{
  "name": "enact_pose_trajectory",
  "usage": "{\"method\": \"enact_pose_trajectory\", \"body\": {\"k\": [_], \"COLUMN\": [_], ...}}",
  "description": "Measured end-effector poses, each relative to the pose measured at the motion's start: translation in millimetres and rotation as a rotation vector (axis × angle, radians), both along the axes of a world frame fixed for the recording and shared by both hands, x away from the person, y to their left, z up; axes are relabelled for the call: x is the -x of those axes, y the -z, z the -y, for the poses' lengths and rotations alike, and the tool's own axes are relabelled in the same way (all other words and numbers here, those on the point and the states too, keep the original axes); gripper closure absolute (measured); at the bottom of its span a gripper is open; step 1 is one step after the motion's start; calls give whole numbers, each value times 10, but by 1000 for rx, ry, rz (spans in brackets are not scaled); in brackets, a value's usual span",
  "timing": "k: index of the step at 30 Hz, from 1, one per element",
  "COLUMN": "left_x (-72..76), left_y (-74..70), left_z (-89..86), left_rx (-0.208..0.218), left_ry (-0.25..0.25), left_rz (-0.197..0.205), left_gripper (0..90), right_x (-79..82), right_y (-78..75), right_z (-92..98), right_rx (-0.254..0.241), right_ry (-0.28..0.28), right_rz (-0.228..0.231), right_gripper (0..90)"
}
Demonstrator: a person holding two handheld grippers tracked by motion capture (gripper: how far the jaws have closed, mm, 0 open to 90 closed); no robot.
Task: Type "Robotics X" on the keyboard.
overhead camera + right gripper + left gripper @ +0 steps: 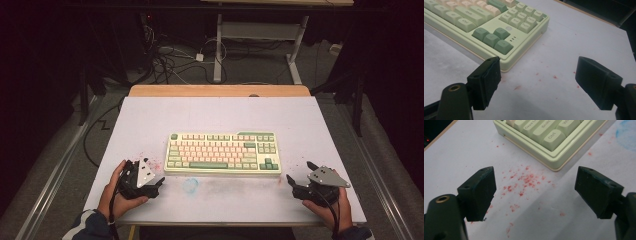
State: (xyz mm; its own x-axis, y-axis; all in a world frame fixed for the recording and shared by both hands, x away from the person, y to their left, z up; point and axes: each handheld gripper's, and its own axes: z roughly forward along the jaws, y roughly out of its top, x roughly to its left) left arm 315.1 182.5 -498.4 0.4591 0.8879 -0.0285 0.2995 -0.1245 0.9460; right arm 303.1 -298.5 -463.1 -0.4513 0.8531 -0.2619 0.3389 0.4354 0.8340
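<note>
The keyboard lies flat in the middle of the table, its long side running left to right, and both grippers sit on the near side of it, one off each near corner. The left gripper rests just near and left of the keyboard's left end, jaws spread wide and holding nothing; in the left gripper view the corner by the Ctrl key lies a little beyond the gap, apart from both jaws, with red specks on the sheet between them. The right gripper stands near the right end, jaws equally wide and empty; in the right gripper view its left jaw comes close to the corner below the green arrow keys, though I cannot tell whether it touches. The step in hand looks like an approach to take the keyboard by its two ends. To do it well, each gripper should come in low and level, one jaw under the case edge and one on its rim rather than on a key, and both should close and lift together so it stays flat. No containers are on the table; a blue smudge marks the sheet near the keyboard.
</note>
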Motion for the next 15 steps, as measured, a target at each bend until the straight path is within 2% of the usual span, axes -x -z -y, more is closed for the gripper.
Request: {"method": "enact_pose_trajectory", "body": {"k": [2,4,8,13,15], "left_x": [-1,3,12,0,-1], "left_y": [15,1,-1,-14,-7], "left_z": [-13,-22,-21,-28,-22], "left_rx": [-10,1,0,12,3], "left_ry": [0,-1,4,4,6], "left_rz": [-7,-9,-2,-9,-15], "left_gripper": [160,160,160,160,160], "right_x": [1,1,6,16,17], "right_y": [-22,-39,-45,-45,-46], "right_z": [-6,-18,-49,-59,-50], "right_rx": [-4,-5,2,10,12], "right_ry": [4,1,-3,-7,-8], "right_rz": [9,18,22,23,23], "right_gripper": [210,211,211,211,211]}}
